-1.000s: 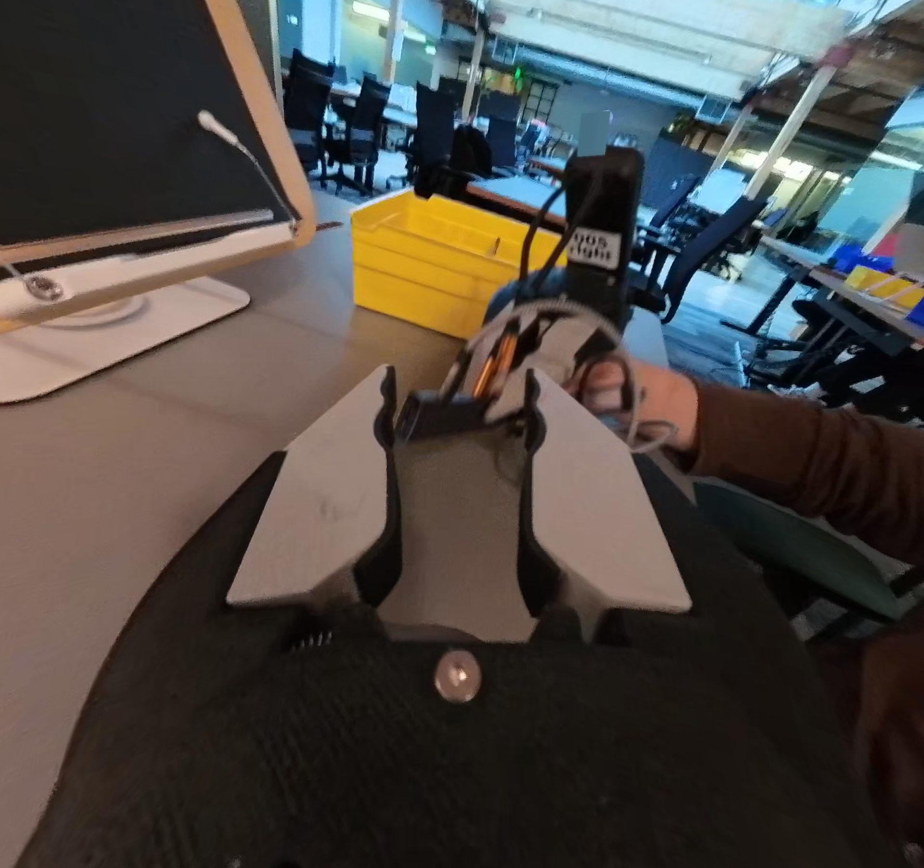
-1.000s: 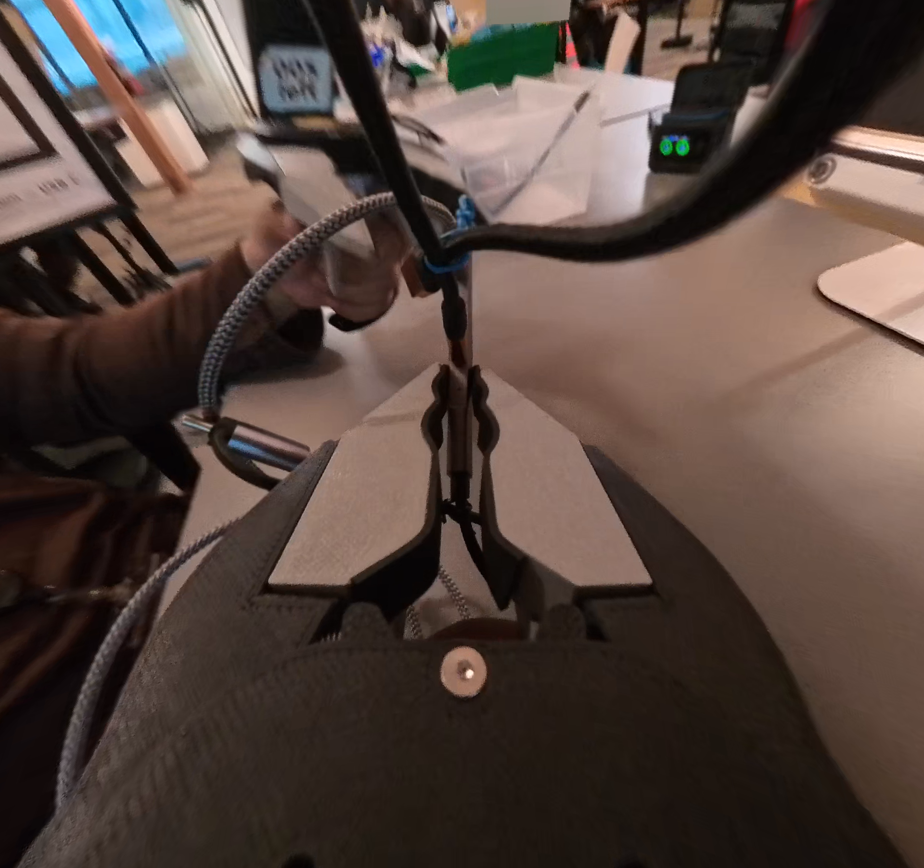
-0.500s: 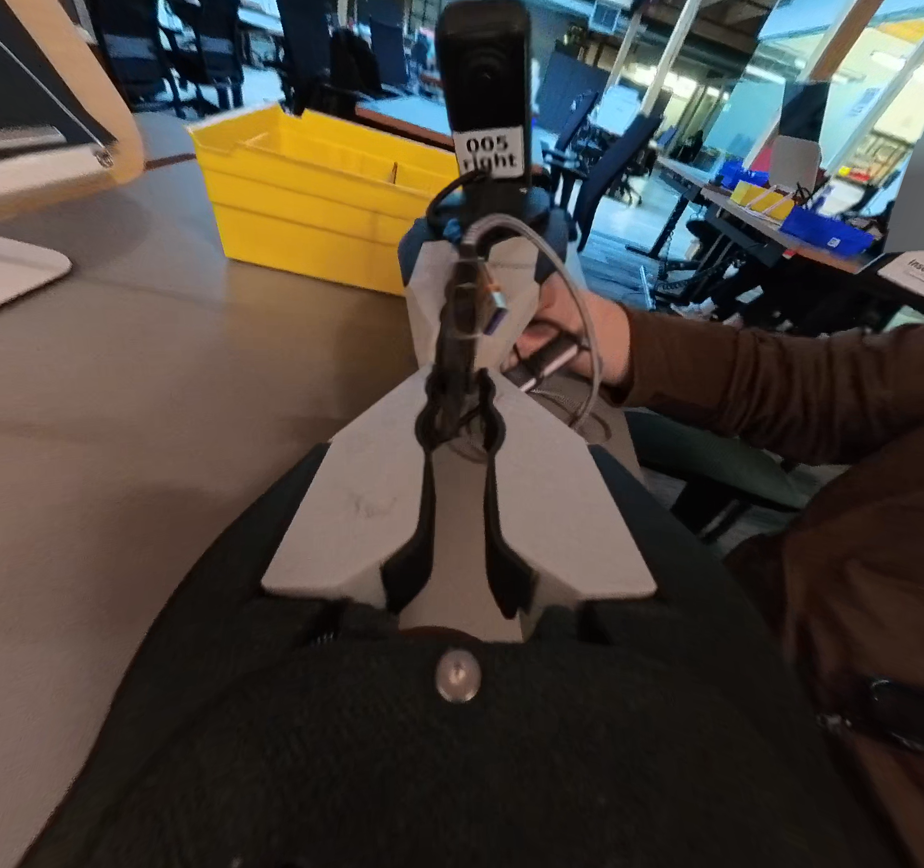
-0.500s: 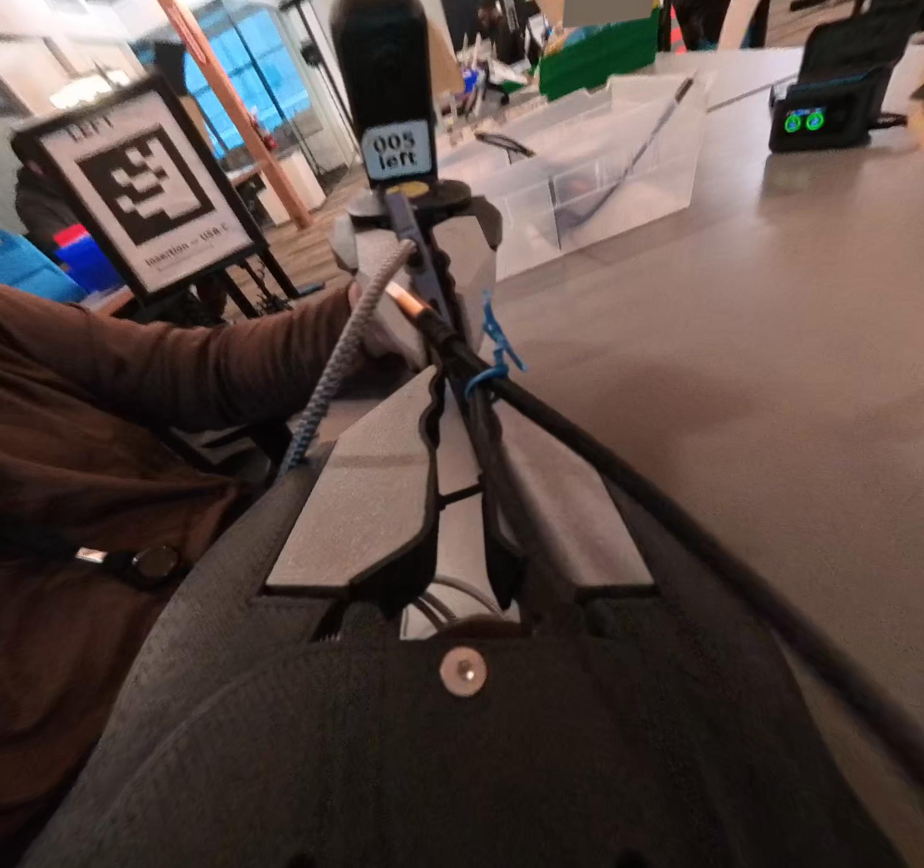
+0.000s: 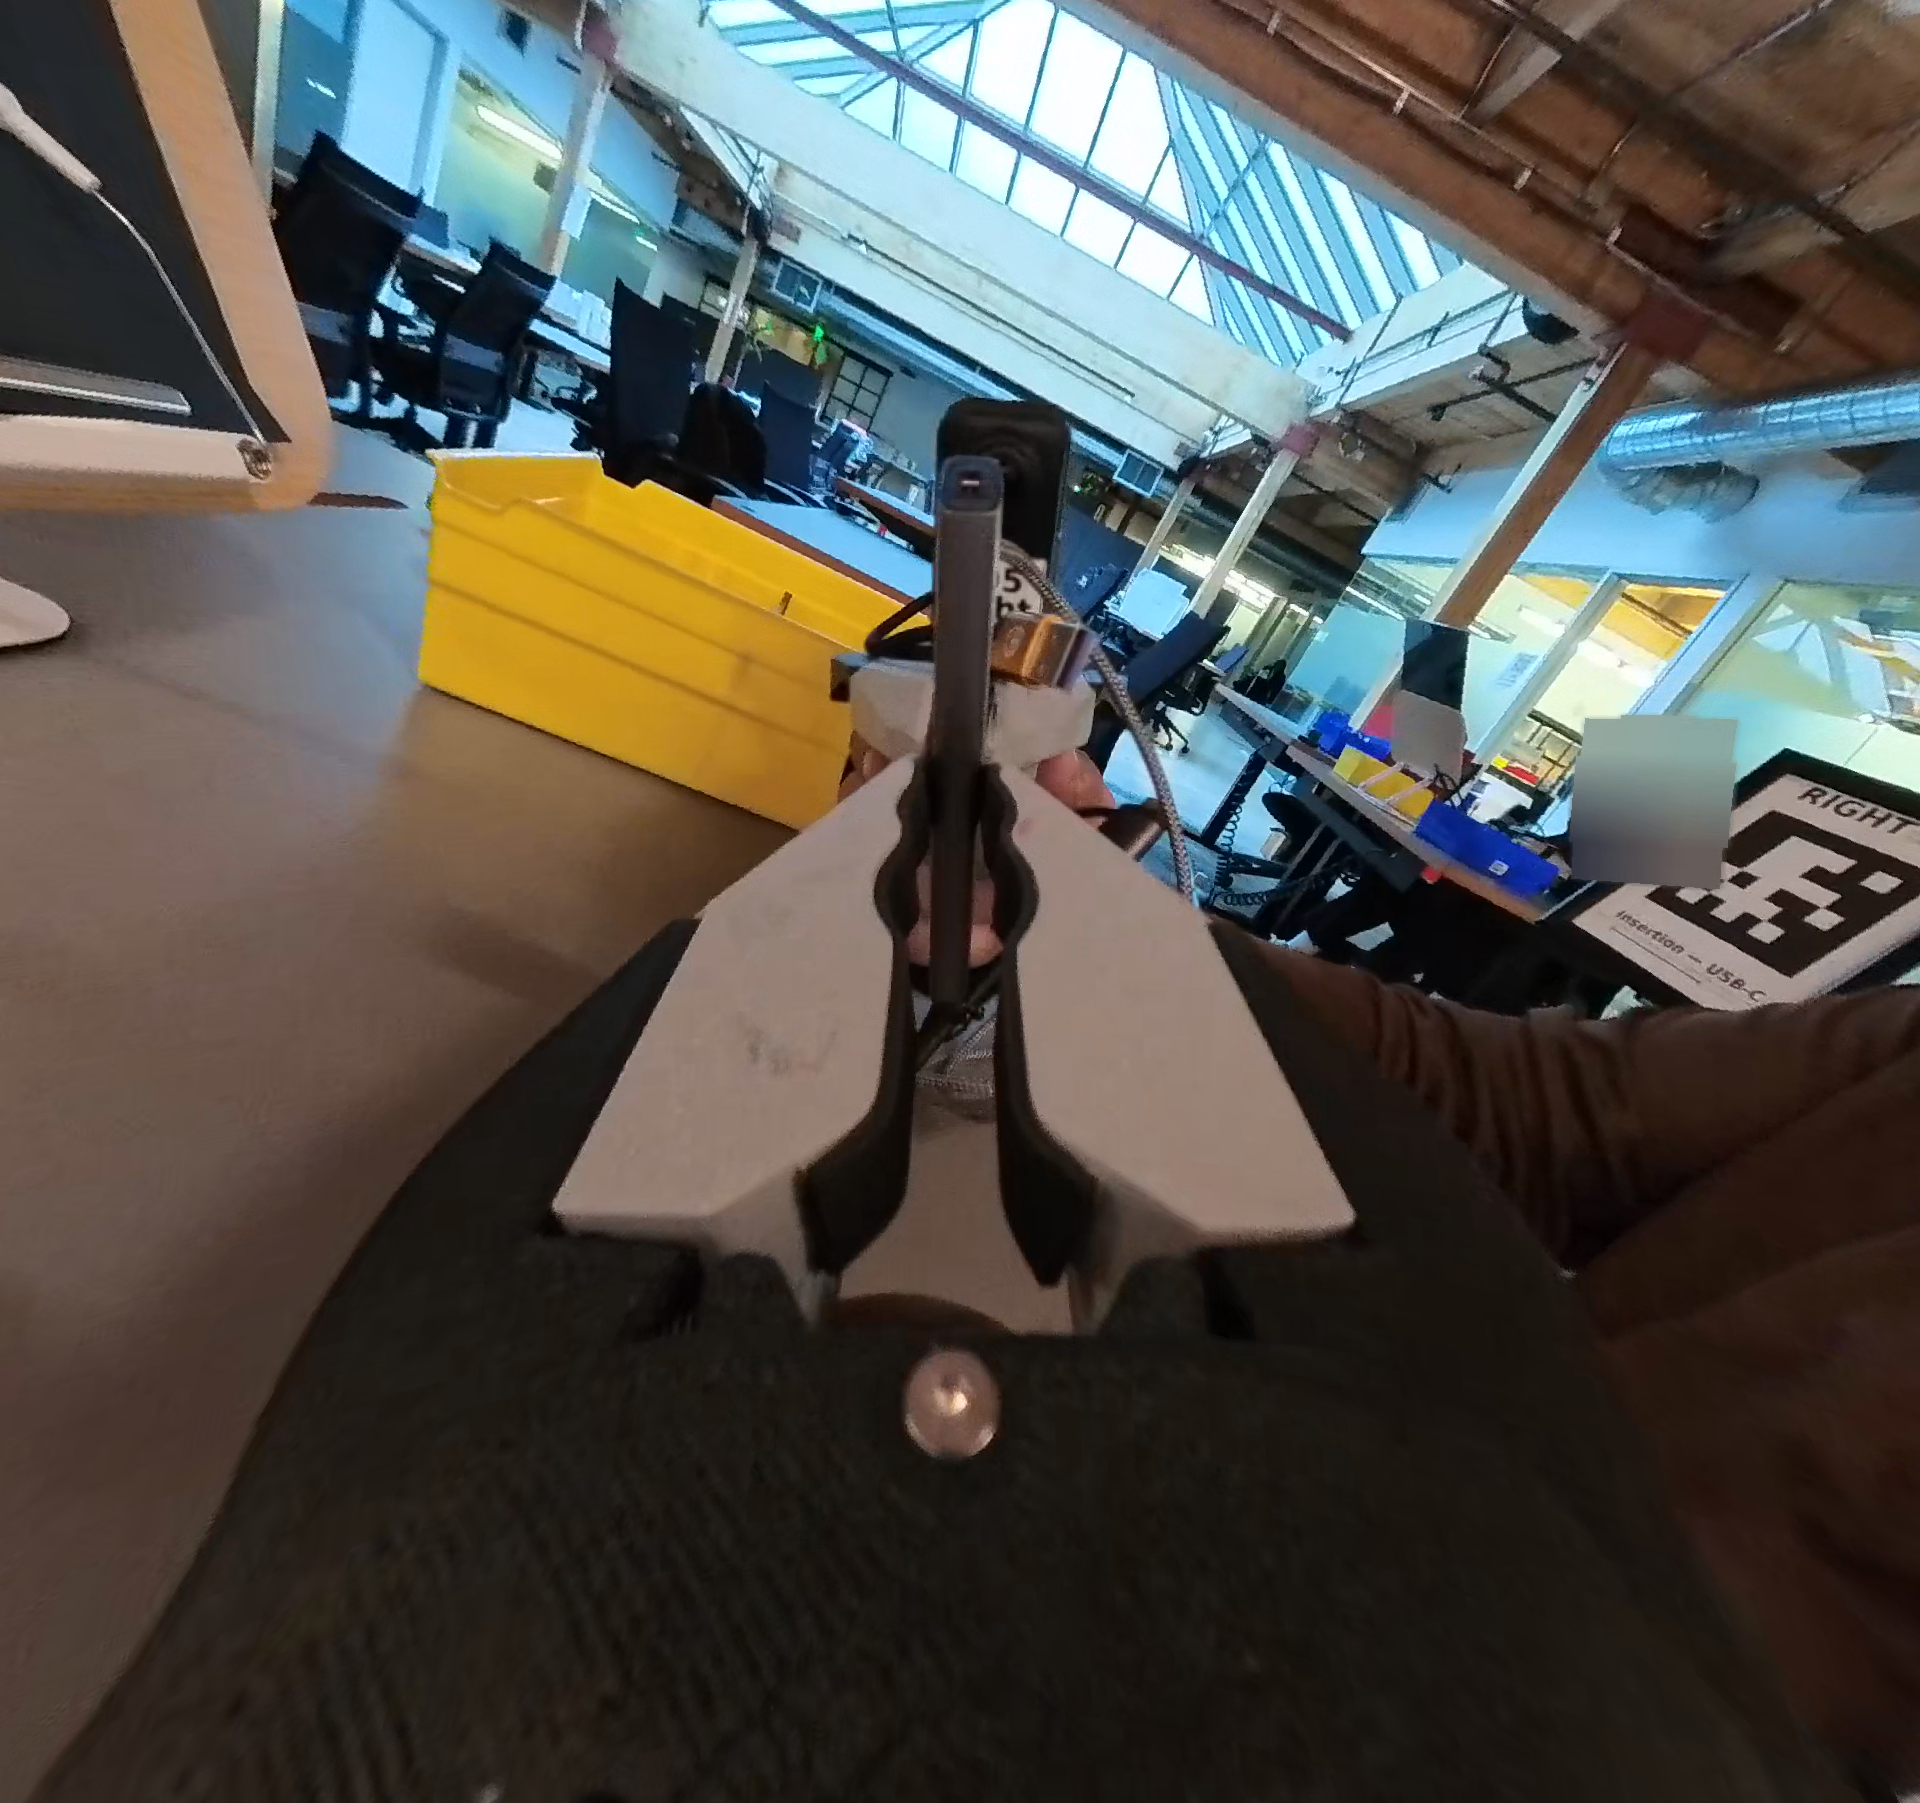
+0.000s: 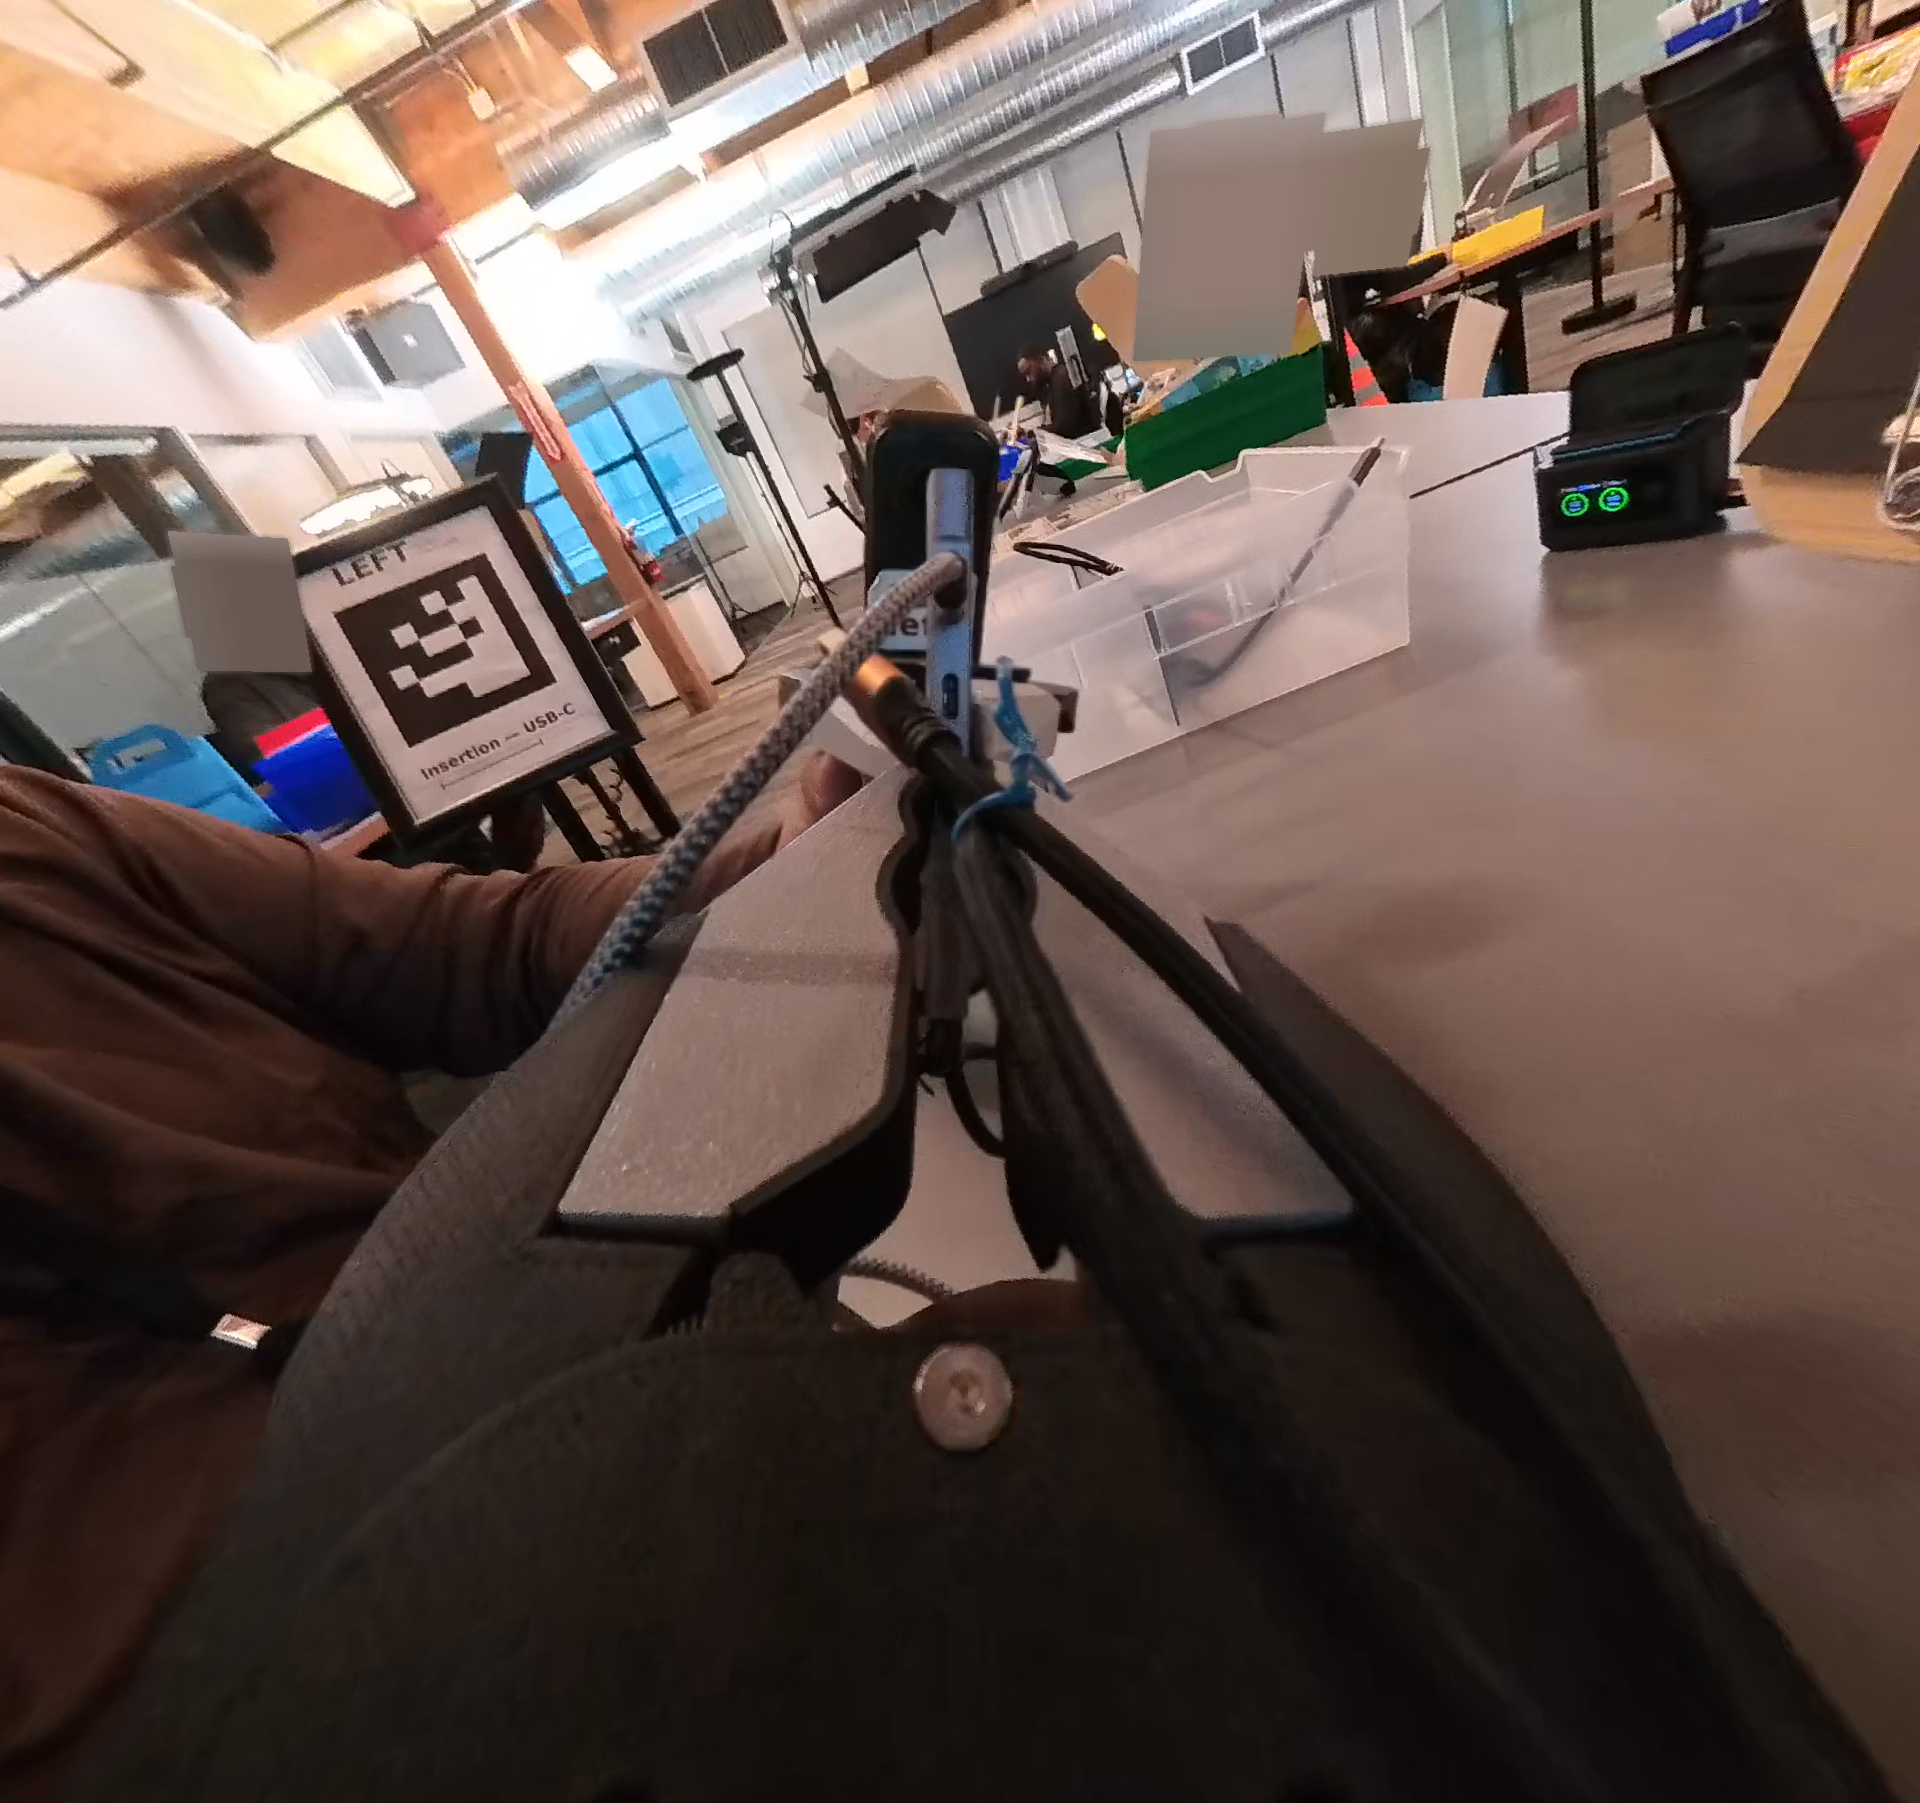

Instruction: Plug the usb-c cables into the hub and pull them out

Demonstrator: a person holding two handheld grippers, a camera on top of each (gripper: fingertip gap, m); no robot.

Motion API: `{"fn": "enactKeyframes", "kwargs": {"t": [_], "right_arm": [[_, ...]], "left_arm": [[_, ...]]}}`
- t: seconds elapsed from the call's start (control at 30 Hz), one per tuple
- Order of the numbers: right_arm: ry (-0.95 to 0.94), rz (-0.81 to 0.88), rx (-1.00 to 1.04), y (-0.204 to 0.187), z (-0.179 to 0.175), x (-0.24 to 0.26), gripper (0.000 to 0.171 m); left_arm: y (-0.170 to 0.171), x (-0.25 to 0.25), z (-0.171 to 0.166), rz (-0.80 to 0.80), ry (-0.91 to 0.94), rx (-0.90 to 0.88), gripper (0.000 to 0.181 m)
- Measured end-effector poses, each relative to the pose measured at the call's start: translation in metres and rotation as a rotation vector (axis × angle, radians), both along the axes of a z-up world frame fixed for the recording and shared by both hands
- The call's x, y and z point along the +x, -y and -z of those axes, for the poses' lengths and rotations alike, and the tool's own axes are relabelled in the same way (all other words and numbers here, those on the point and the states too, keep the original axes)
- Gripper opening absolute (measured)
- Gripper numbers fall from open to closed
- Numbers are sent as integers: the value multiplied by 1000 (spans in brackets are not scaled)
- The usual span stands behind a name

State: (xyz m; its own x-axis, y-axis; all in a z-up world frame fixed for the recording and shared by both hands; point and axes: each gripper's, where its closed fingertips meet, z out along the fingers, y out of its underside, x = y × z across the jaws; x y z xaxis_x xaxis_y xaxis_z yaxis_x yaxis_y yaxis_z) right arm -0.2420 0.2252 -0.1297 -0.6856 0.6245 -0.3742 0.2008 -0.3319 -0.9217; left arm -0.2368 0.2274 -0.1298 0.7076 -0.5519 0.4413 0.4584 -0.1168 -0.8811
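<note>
My left gripper point(image 5: 956, 818) is shut on a slim dark grey hub point(image 5: 964, 673), held upright and edge-on above the table. My right gripper point(image 6: 956, 849) is shut on a black usb-c cable point(image 6: 1049, 922) with a blue twist tie. Its gold-collared plug point(image 6: 883, 688) meets the side of the hub point(image 6: 951, 600); how deep it sits is hidden. The plug also shows in the left wrist view point(image 5: 1039, 657). A braided grey cable point(image 6: 748, 797) runs up to the hub higher up, and shows in the left wrist view point(image 5: 1138, 777). The grippers face each other, tips nearly touching.
A yellow bin point(image 5: 623, 631) stands on the grey table point(image 5: 260, 870) behind the hub, a monitor on a stand point(image 5: 135, 195) at far left. A clear plastic bin point(image 6: 1247, 579) and a black device with green lights point(image 6: 1631, 496) are on the table. Framed marker signs point(image 6: 457, 652) stand off the table's edge. My left and right fingertips are right by each other.
My left jaws narrowed from wide to tight on the hub, now edge-on. Both grippers tilted upward and drew together. The gold-collared plug moved up against the hub's side.
</note>
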Motion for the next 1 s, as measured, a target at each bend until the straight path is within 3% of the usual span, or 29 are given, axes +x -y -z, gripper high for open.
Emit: {"fn": "enactKeyframes", "kwargs": {"t": [0.17, 0.4, 0.57, 0.7, 0.87, 1.0], "right_arm": [[-3, 11, -39, 0, -2, -4, 5], [-38, 47, 97, 4, -1, -1, 4], [12, -48, 101, 16, 2, 7, 4], [52, -64, 163, 17, 12, 11, 4], [13, -35, -4, 11, -5, 4, 3], [-28, 10, 10, 9, -9, 1, 0]], "left_arm": [[-1, -4, -5, -23, 67, 18, 7], [2, -1, -1, 27, 59, -13, 8], [6, 23, 24, 119, -137, -100, 9], [4, 31, 40, 92, -319, -122, 7], [1, 20, 20, 11, -240, -41, 7], [1, 12, 6, -31, -169, 10, 7]]}}
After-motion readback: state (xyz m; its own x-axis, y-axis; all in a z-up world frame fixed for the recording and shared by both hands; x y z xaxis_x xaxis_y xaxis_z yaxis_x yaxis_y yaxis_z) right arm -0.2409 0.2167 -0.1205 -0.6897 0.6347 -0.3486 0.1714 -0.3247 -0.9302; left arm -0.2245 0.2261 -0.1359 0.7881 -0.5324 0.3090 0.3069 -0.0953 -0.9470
